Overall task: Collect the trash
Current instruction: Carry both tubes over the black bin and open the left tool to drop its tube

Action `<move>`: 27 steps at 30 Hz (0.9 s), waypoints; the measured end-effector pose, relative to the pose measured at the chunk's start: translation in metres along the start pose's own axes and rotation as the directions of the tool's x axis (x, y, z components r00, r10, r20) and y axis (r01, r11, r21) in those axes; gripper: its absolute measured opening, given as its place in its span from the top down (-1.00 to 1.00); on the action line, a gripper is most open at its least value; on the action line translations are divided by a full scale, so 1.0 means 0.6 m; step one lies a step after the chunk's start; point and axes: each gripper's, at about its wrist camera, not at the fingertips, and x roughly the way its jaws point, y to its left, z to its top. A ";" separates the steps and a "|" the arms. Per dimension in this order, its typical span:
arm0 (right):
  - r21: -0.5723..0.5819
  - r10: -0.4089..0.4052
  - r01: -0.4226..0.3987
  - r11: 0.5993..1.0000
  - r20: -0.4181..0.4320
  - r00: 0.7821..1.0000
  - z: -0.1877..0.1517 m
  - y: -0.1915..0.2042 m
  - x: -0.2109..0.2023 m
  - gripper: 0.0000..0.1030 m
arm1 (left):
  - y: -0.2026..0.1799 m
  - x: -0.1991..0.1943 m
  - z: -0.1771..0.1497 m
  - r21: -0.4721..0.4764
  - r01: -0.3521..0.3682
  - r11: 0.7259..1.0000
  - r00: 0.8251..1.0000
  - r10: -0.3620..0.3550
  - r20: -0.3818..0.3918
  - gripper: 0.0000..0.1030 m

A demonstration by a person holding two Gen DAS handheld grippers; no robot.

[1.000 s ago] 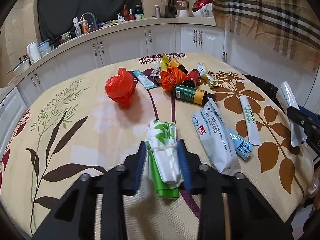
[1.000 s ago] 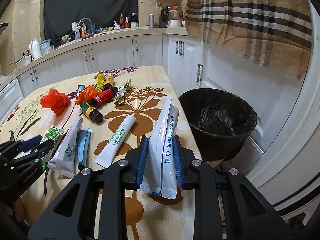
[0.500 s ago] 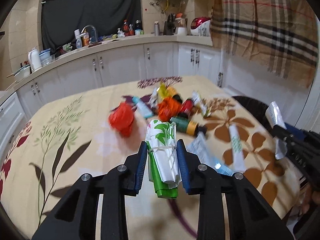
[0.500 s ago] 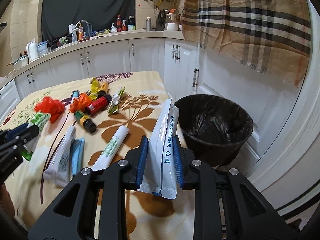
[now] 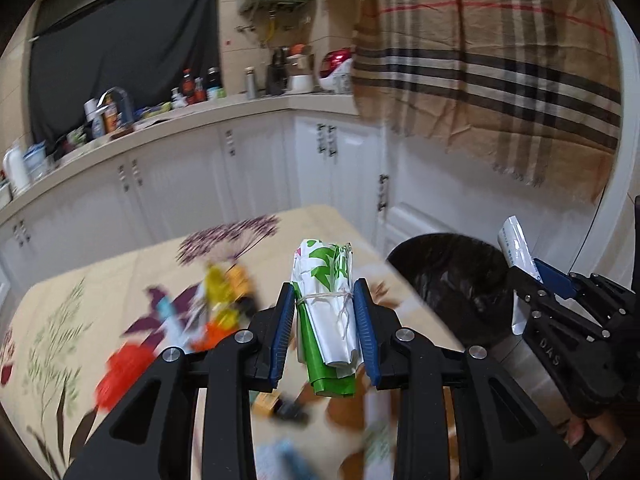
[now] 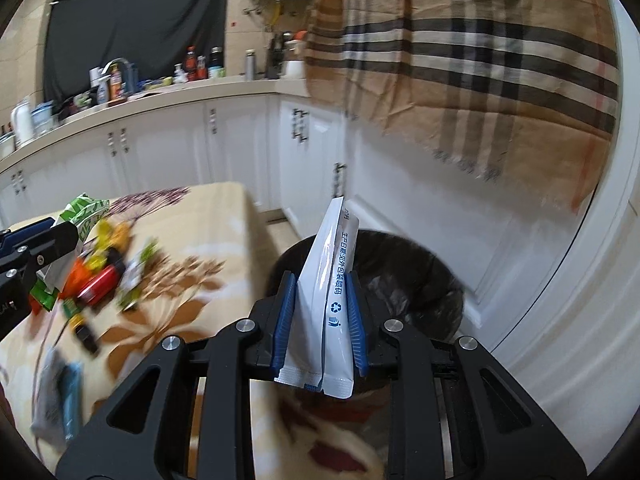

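Table litter: the blurred pile of wrappers (image 6: 100,268) and a red crumpled bag (image 5: 120,376) lie on the floral tablecloth (image 6: 208,220), uncollected; by my reading most of the job is yet to do.
Left gripper (image 5: 324,332): its blue pads are clamped on a green-and-white bundle (image 5: 326,308) tied round with string, the bundle standing upright between them and poking out above and below. The string keeps the loose plastic in one lump, so a squeeze at the waist is enough to carry it.
Left gripper's place: lifted above the table, pointing toward the table's far right corner, with the bin off to its right; I judge it is on its way there.
Bin (image 6: 400,276): a round bin lined with a black bag stands on the floor just beside the table's edge, close enough that trash can be dropped in without a long reach.
Right gripper (image 6: 320,320): pressed shut on a folded white packet (image 6: 330,292), held edge-up so the long flat thing stays stiff and does not flop.
Right gripper's place: over the table's edge with the packet's tip in line with the bin mouth; it seems nearest to letting go, though whether it hangs fully above the opening I cannot tell.
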 end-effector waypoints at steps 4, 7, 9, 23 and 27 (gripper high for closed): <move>0.017 -0.034 0.034 0.999 -0.005 0.999 0.023 -0.033 0.044 0.52 | -0.041 0.049 0.031 0.043 0.028 0.999 1.000 -0.027 -0.011 0.39; 0.022 -0.056 0.056 0.998 -0.010 0.998 0.033 -0.050 0.071 0.52 | -0.073 0.091 0.048 0.078 0.034 0.996 0.999 -0.032 -0.023 0.39; 0.033 -0.076 0.077 0.997 -0.013 0.997 0.038 -0.065 0.091 0.52 | -0.092 0.125 0.060 0.096 0.036 0.995 0.999 -0.033 -0.039 0.39; 0.135 -0.111 0.125 0.983 -0.105 0.988 0.029 -0.137 0.216 0.51 | -0.178 0.282 0.083 0.167 0.061 0.984 0.981 -0.029 -0.190 0.38; 0.153 -0.112 0.131 0.980 -0.127 0.986 0.021 -0.147 0.236 0.51 | -0.186 0.306 0.083 0.174 0.062 0.983 0.975 -0.023 -0.220 0.36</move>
